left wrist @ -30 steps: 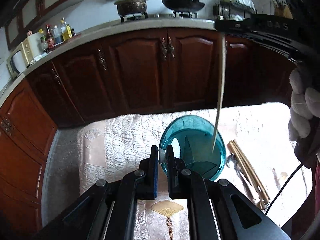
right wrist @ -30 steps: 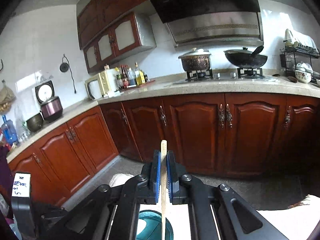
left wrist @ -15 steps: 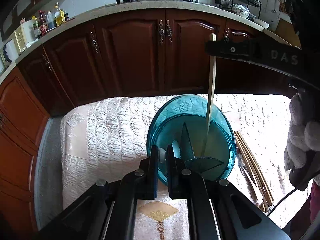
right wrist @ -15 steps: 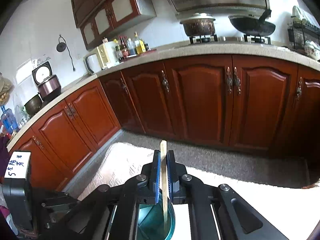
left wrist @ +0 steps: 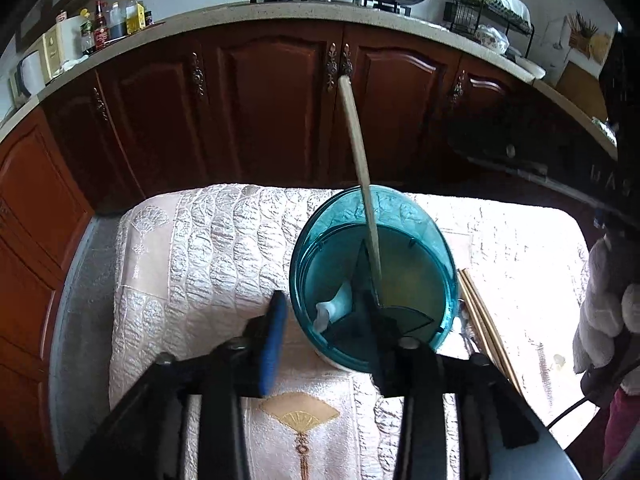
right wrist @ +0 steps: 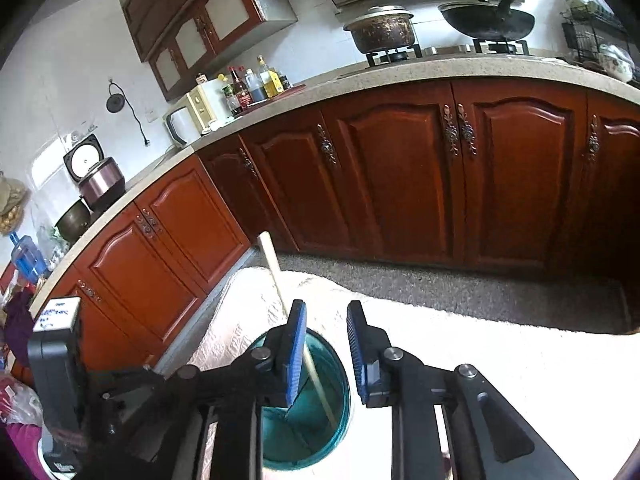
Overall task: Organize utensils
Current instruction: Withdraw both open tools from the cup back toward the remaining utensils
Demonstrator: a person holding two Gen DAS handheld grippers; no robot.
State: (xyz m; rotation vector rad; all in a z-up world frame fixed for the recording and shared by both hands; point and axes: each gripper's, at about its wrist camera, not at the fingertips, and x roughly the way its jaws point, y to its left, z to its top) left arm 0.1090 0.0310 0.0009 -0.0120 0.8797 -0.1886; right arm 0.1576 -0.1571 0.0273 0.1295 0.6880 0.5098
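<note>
A teal divided utensil holder (left wrist: 400, 248) stands on a white quilted table cloth (left wrist: 208, 248). One wooden chopstick (left wrist: 360, 168) leans upright in it; a white spoon (left wrist: 332, 308) lies in another compartment. My left gripper (left wrist: 324, 316) is open, its jaws either side of the holder's near rim. In the right wrist view my right gripper (right wrist: 326, 350) is open above the holder (right wrist: 320, 420), with the chopstick (right wrist: 276, 272) free, leaning past the left finger. More chopsticks (left wrist: 484, 320) lie on the cloth right of the holder.
Dark red kitchen cabinets (left wrist: 280, 112) and a stone counter with stove, pot (right wrist: 380, 30) and wok (right wrist: 488, 20) run behind the table. A gloved hand (left wrist: 604, 304) holds the right gripper at the right edge. The floor (right wrist: 440, 284) lies beyond the table.
My right gripper has opened and let go of the chopstick, which now leans in the holder. My left gripper has opened too, and both have come nearer the holder.
</note>
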